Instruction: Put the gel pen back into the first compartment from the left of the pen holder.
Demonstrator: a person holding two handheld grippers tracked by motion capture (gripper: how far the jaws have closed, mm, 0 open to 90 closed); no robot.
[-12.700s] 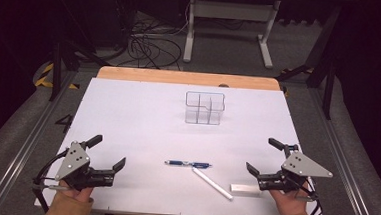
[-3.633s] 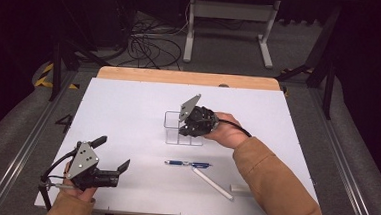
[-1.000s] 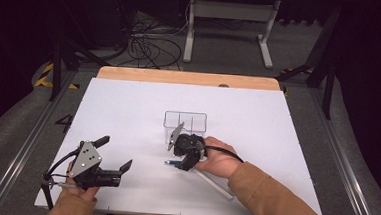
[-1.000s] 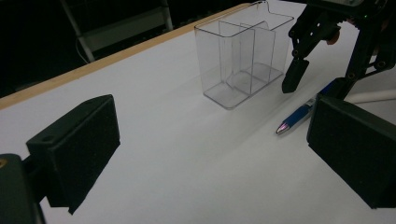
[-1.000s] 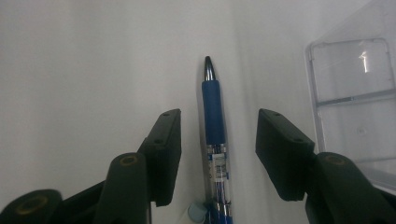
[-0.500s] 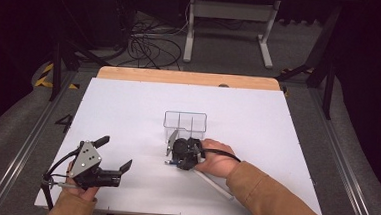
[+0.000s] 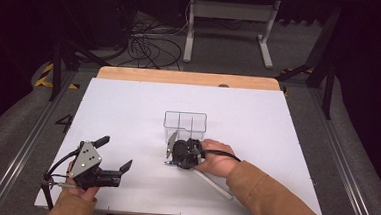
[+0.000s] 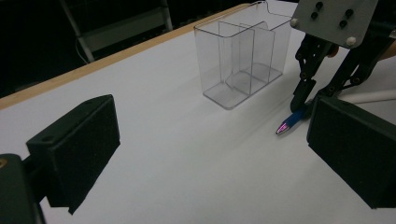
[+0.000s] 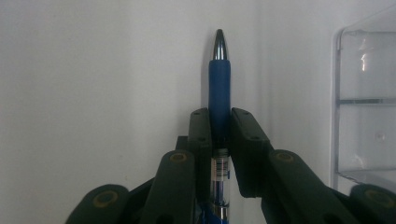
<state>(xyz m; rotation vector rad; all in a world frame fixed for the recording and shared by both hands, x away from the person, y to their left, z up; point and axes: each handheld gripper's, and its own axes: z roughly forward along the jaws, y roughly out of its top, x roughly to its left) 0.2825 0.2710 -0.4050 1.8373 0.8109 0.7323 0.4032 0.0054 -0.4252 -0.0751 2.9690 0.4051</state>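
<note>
A blue pen (image 9: 219,84) with a silver tip lies flat on the white table (image 7: 128,108), just in front of a clear divided box (image 7: 185,123). My right gripper (image 9: 219,122) points down at it. Its jaws have just been closing, and the pads now press on the pen's barrel from both sides. In the left gripper view the right gripper (image 8: 303,105) stands over the pen (image 8: 288,124), beside the clear box (image 8: 243,56). My left gripper (image 7: 115,153) rests near the table's front left, open, with nothing between its fingers.
A white marker (image 7: 215,185) lies on the table under the right forearm, near the front edge. The box's clear wall (image 9: 369,102) stands close to the right of the gripped pen. A wooden strip (image 7: 185,77) edges the table's far side.
The right gripper's jaws have closed onto the blue pen while the hand settled slightly lower over it. The left gripper has stayed where it was.
</note>
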